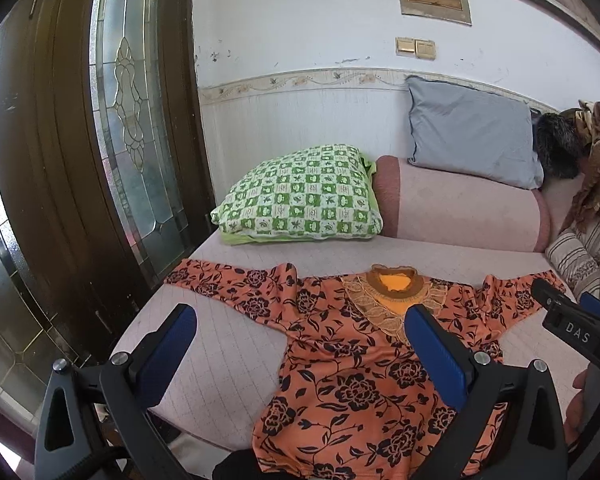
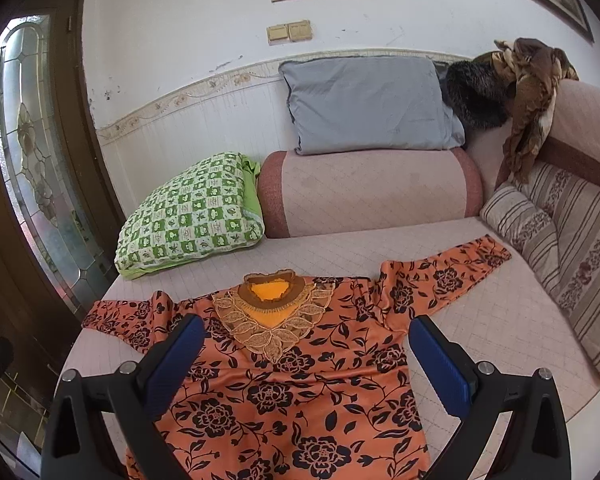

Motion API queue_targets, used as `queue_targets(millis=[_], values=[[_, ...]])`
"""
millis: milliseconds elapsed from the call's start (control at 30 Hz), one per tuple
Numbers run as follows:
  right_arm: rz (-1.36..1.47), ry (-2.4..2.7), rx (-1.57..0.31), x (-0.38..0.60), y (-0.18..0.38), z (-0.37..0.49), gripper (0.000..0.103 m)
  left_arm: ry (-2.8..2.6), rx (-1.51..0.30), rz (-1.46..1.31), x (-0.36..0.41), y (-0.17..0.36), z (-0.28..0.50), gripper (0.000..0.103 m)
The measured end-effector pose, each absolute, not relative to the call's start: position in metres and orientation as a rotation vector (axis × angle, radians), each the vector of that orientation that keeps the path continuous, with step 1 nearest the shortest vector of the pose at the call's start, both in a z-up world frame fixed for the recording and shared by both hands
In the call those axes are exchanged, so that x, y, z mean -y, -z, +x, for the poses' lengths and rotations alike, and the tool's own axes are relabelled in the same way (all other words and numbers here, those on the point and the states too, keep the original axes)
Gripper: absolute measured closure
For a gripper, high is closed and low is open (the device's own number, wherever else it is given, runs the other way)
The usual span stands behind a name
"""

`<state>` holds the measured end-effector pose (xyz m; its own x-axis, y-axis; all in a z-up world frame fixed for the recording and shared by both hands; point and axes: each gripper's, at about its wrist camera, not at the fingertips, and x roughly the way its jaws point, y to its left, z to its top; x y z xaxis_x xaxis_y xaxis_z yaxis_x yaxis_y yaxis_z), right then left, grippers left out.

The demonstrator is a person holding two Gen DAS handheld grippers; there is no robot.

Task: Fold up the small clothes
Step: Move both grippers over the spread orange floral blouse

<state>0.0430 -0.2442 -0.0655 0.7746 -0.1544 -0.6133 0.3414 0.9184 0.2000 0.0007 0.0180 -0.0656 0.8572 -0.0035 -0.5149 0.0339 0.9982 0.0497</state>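
While both claws hover with jaws apart, folding has not begun.
Orange floral blouse (image 2: 300, 380) lies flat, face up, on the sofa seat (image 2: 500, 320), directly ahead of and below the right claw (image 2: 306, 356); the left claw (image 1: 300, 344) holds nothing. Both sleeves are spread outward beyond the claws. Sleeve folds and body fold all remain, by judgement.

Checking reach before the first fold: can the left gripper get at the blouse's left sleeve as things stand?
Probably yes. The left gripper is open and empty above the orange floral blouse, and the left sleeve lies flat on the pink mattress with nothing on it.
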Motion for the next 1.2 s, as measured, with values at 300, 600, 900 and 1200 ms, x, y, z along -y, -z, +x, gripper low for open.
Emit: queue_targets(millis=[300, 600, 900, 1200], values=[[0.338, 0.301, -0.650, 0.267, 0.095, 0.054, 0.000, 0.000, -0.429, 0.043, -0.027, 0.058, 0.004, 0.000], [0.354, 0.339, -0.642, 0.273, 0.116, 0.081, 0.000, -0.077, -0.481, 0.008, -0.038, 0.093, 0.072, 0.000], [0.369, 0.346, -0.681, 0.279, 0.134, 0.105, 0.000, 0.032, -0.671, -0.101, -0.025, 0.121, 0.133, 0.000], [0.389, 0.463, -0.665, 0.327, 0.143, 0.100, 0.000, 0.036, -0.619, -0.045, 0.027, 0.124, 0.182, 0.000]])
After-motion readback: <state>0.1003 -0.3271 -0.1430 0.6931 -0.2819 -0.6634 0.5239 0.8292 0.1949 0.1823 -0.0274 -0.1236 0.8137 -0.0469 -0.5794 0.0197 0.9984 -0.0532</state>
